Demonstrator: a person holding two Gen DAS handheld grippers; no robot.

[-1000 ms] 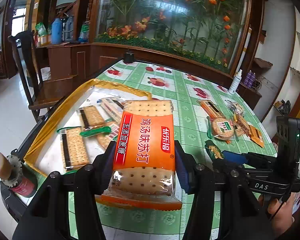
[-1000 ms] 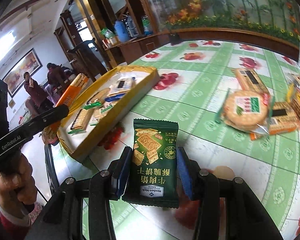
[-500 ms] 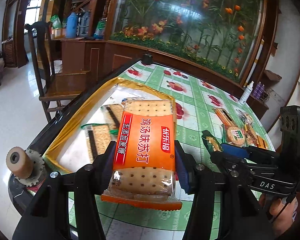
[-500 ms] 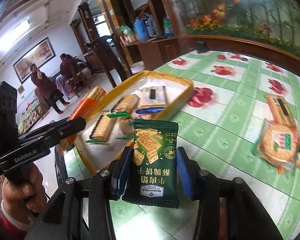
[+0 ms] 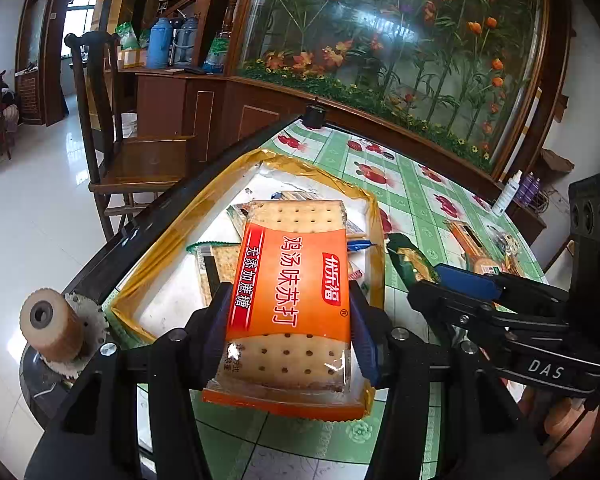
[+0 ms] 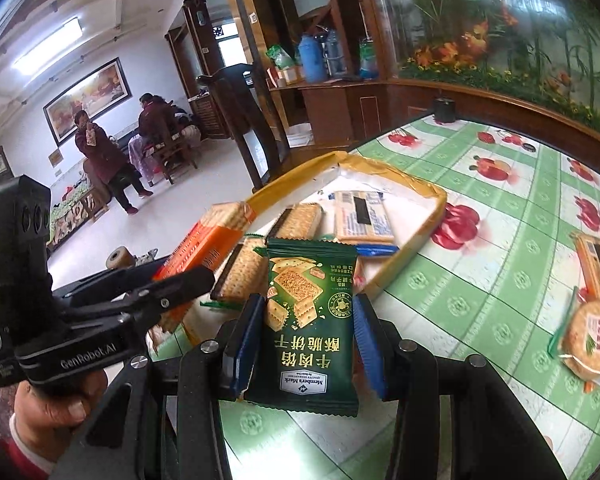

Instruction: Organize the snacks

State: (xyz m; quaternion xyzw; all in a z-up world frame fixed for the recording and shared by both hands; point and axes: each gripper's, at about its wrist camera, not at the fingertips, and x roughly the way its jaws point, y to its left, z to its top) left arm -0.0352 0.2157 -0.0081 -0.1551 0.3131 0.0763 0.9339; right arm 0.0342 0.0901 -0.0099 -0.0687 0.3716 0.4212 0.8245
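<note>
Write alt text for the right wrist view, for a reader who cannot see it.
The right hand-held gripper grips a dark green cracker packet above a green checked tablecloth. Just beyond is a yellow-rimmed tray of cracker packs. At left, the left hand-held gripper carries an orange cracker pack.

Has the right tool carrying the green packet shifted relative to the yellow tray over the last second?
Yes. The right tool, shut on the green cracker packet, has come toward the yellow-rimmed tray; the packet now overlaps the tray's near edge in the right wrist view.
</note>
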